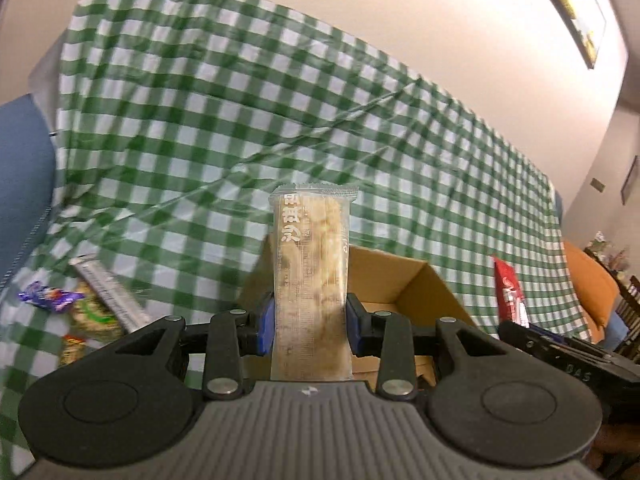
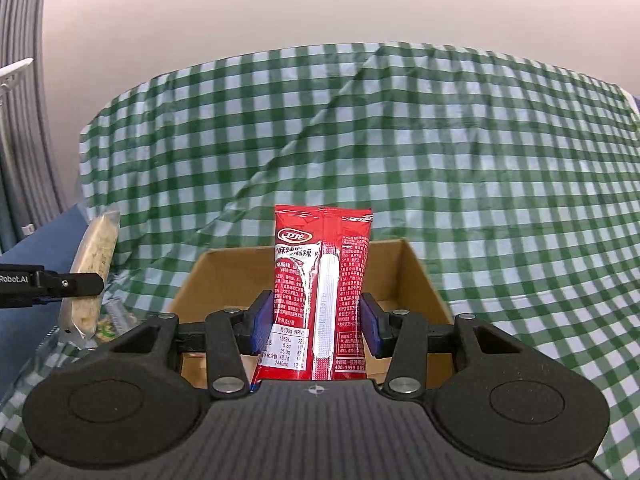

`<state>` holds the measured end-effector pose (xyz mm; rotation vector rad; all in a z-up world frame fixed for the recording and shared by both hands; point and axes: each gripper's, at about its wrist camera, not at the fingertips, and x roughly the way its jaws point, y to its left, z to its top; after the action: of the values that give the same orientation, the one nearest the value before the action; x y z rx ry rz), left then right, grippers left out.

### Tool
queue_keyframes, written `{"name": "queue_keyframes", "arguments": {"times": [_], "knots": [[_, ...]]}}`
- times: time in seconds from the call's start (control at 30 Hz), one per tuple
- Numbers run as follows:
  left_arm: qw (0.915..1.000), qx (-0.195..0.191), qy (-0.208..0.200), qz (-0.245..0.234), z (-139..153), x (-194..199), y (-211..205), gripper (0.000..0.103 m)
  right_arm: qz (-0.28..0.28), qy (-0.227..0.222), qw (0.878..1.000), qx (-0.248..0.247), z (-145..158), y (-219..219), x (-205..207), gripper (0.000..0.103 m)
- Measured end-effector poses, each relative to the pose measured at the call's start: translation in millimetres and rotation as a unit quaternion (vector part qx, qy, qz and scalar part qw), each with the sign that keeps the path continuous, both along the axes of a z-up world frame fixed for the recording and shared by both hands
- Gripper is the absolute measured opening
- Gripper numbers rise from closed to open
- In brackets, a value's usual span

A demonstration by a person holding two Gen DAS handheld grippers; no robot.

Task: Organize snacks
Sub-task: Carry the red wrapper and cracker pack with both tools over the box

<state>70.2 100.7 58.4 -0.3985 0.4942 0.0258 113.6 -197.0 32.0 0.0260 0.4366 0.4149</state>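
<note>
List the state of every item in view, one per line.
Left tongs: shut on the clear-wrapped bar.
Right tongs: shut on the red packet.
Clear-wrapped bar: sealed, held upright.
Red packet: sealed, held upright.
Cardboard box: open-topped; contents hidden.
Loose snacks: lying on the checked cloth, left of the box.

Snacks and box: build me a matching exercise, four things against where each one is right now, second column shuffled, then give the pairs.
Things:
1. beige snack bar
2. red snack packet
3. cardboard box
4. purple candy wrapper

Places:
A. lying on the checkered cloth, left of the box
B. clamped in the left gripper
C. open, standing behind both grippers
D. clamped in the right gripper

Pairs: 1-B, 2-D, 3-C, 4-A
</note>
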Motion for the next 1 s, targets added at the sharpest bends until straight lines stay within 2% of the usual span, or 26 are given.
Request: {"name": "queue_keyframes", "arguments": {"times": [0.2,0.5,1.0], "knots": [[0.9996,0.009,-0.017,-0.021,4,10,-23,0.039,-0.022,-0.004,1.000,-0.011,-3,-13,1,0.047],[0.9972,0.042,-0.036,-0.050,4,30,-54,0.039,-0.050,-0.008,0.999,-0.011,-4,-19,0,0.047],[0.9954,0.032,-0.038,-0.081,-2,43,-73,0.039,-0.046,-0.012,0.999,-0.025,-4,-7,1,0.047]]}}
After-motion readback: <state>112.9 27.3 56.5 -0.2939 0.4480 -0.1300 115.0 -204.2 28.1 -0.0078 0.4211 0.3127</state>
